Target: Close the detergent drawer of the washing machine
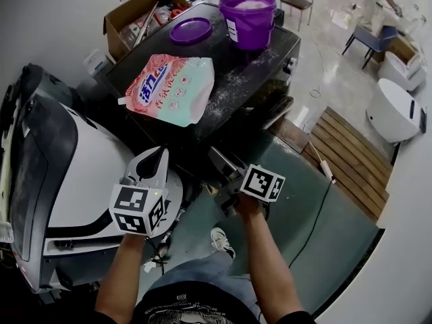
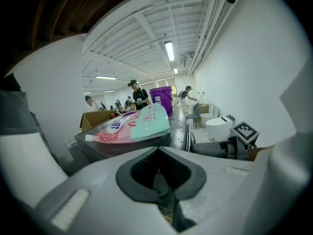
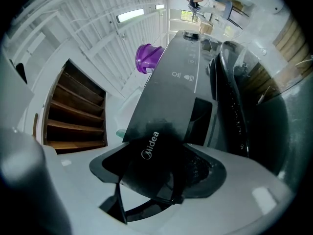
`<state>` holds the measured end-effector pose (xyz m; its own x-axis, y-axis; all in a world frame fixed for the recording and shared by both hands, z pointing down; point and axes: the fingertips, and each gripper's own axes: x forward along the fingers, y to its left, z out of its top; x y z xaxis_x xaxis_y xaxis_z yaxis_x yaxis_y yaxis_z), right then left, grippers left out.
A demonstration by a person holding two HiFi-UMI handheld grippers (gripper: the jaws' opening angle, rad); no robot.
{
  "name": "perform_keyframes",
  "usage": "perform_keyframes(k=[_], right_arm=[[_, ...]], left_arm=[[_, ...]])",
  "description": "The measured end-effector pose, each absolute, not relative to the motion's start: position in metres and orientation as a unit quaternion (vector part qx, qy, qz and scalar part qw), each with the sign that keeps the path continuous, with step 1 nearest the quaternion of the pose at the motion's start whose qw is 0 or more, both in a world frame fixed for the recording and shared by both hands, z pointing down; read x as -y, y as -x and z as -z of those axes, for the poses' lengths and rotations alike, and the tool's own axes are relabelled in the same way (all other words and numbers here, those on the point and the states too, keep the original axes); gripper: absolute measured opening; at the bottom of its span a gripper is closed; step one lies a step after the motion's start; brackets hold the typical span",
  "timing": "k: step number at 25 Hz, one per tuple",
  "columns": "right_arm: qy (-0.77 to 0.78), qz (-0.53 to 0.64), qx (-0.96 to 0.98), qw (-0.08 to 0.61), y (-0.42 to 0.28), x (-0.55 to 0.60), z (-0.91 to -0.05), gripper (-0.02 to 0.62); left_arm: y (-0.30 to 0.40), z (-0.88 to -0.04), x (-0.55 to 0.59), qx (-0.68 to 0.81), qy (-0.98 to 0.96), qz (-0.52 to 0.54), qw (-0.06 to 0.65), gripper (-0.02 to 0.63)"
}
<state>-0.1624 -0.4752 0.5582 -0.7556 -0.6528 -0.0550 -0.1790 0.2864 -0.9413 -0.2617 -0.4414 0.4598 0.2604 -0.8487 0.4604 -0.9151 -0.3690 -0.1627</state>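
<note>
- Right tool (image 3: 159, 175) grasps the front panel of the detergent drawer (image 3: 146, 148).
- The drawer sticks out of the washing machine (image 1: 236, 73) front.
- Left tool (image 1: 160, 157) is clenched on nothing, left of the drawer.
- Detergent bag (image 1: 172, 86) lies on the machine's top.

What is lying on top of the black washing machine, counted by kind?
Purple bucket: 1
Purple lid: 1
Detergent pouch: 1
Total: 3
</note>
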Motion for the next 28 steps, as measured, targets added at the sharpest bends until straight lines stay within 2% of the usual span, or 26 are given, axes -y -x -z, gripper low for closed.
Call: perform_keyframes(k=[6,12,24,28], right_arm=[[0.277,0.529,-0.775,0.207,0.163,0.478,-0.560,0.334],[0.315,0.500,-0.791,0.158,0.146,0.475,-0.556,0.321],[0.423,0.420,-0.797,0.097,0.048,0.463,-0.533,0.314],[0.483,0.384,-0.784,0.068,0.001,0.455,-0.518,0.285]], left_arm=[[0.257,-0.456,0.449,0.552,-0.797,-0.237,0.068,0.000],[0.230,-0.450,0.460,0.527,-0.816,-0.227,0.064,0.000],[0.139,-0.426,0.474,0.456,-0.863,-0.211,0.053,0.000],[0.103,-0.418,0.473,0.430,-0.878,-0.202,0.049,0.000]])
